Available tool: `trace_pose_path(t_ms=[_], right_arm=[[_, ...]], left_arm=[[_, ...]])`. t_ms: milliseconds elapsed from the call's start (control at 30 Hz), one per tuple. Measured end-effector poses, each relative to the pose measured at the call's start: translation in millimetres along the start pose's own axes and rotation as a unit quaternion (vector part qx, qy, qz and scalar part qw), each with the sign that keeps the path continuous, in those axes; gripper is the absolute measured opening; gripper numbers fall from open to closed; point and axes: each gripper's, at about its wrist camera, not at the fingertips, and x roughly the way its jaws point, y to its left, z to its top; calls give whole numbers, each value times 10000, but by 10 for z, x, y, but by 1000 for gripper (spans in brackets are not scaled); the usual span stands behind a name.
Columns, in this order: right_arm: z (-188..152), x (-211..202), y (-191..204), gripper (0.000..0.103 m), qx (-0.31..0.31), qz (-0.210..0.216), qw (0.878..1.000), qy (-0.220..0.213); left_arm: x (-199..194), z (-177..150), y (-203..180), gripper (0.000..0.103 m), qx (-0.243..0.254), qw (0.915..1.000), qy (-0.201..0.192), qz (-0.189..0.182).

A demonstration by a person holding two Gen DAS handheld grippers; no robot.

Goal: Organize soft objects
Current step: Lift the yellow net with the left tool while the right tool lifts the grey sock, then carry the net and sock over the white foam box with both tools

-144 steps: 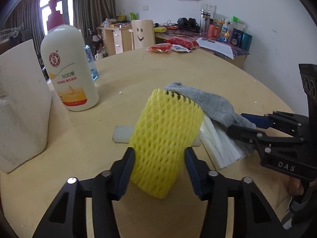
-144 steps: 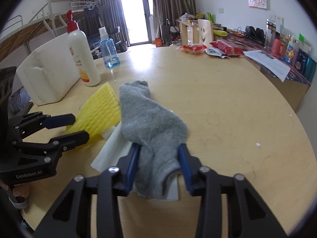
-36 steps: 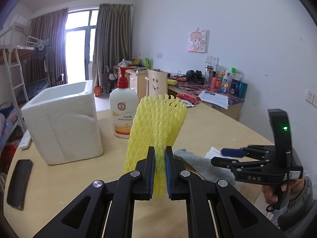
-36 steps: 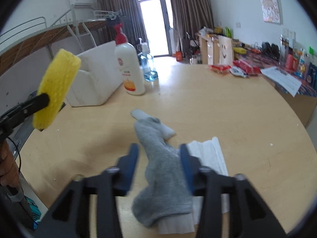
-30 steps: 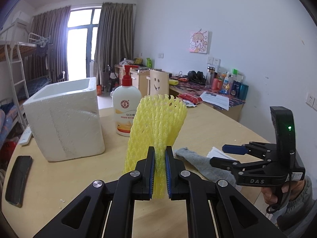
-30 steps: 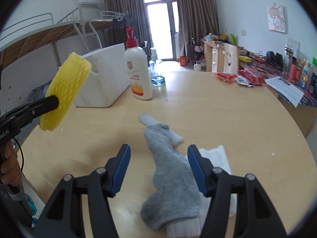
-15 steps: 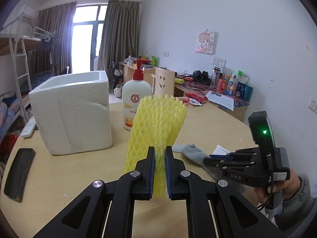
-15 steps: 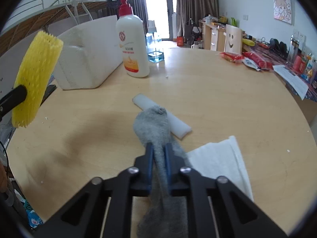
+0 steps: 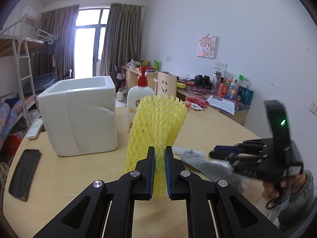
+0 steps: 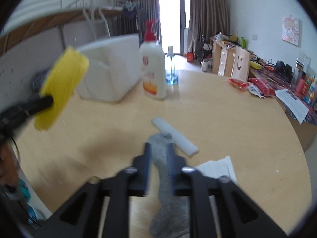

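Observation:
My left gripper (image 9: 159, 154) is shut on a yellow foam net sleeve (image 9: 158, 127) and holds it upright above the round wooden table (image 9: 208, 125). The sleeve also shows in the right wrist view (image 10: 61, 87) at the far left. My right gripper (image 10: 159, 146) is shut on a grey sock (image 10: 162, 158) that hangs down between the fingers; in the left wrist view the right gripper (image 9: 221, 151) is at the right with the sock (image 9: 210, 168) trailing on the table. A white foam strip (image 10: 174, 136) and a folded white tissue (image 10: 218, 168) lie under it.
A white styrofoam box (image 9: 79, 115) stands open-topped at the left. A lotion pump bottle (image 9: 138, 101) stands beside it, with a small blue bottle (image 10: 171, 75) behind. A black phone (image 9: 24, 174) lies near the left edge. Snack packets (image 10: 249, 85) lie at the far side.
My right gripper closed on the grey sock and has lifted its end off the table; the view is blurred by motion. My left gripper still holds the yellow sleeve, nearer the styrofoam box.

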Motion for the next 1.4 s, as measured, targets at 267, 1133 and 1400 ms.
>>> trace_pose_path(t_ms=[267,1133,1400], right_arm=[[-92,266,-29,55,9,-172,9991,379],[221,-250,153,10,35,-19,9991,-417],[386,-626,262,10,22,99,9947,-1022]], left_arm=[[32,11,64,10,-89,10000,32,30],[-605,125,247,10,-238,9956,-671,606],[-846,197,269,10,-266,9918,-982,771]])
